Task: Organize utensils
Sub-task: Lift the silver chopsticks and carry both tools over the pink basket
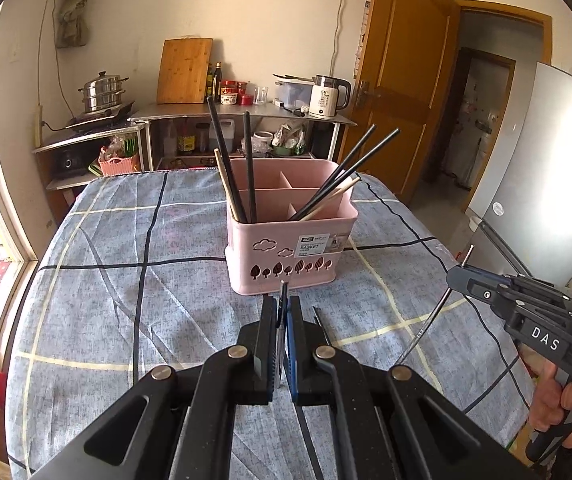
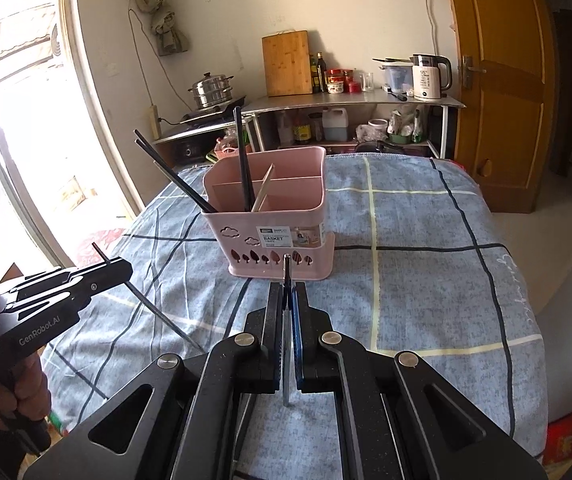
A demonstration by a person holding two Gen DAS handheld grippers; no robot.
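Note:
A pink utensil basket (image 1: 290, 248) (image 2: 273, 232) with several compartments stands on the blue checked tablecloth and holds several black and wooden chopsticks (image 1: 346, 176) (image 2: 243, 168). My left gripper (image 1: 283, 312) is shut on a dark chopstick (image 1: 283, 292), just short of the basket's near wall; from the right wrist view it (image 2: 125, 270) holds the stick (image 2: 153, 306) slanting down to the cloth. My right gripper (image 2: 289, 296) is shut on a metal chopstick (image 2: 287, 268), near the basket's front. In the left wrist view it (image 1: 452, 274) sits at the right with its stick (image 1: 434, 320).
The table (image 1: 105, 280) (image 2: 426, 280) is covered by the cloth. Behind it stands a metal shelf (image 1: 245, 114) with a cutting board (image 2: 287, 63), kettle (image 2: 430, 78), pot and bottles. A wooden door (image 2: 498, 80) is at the right and a window (image 2: 25, 120) at the left.

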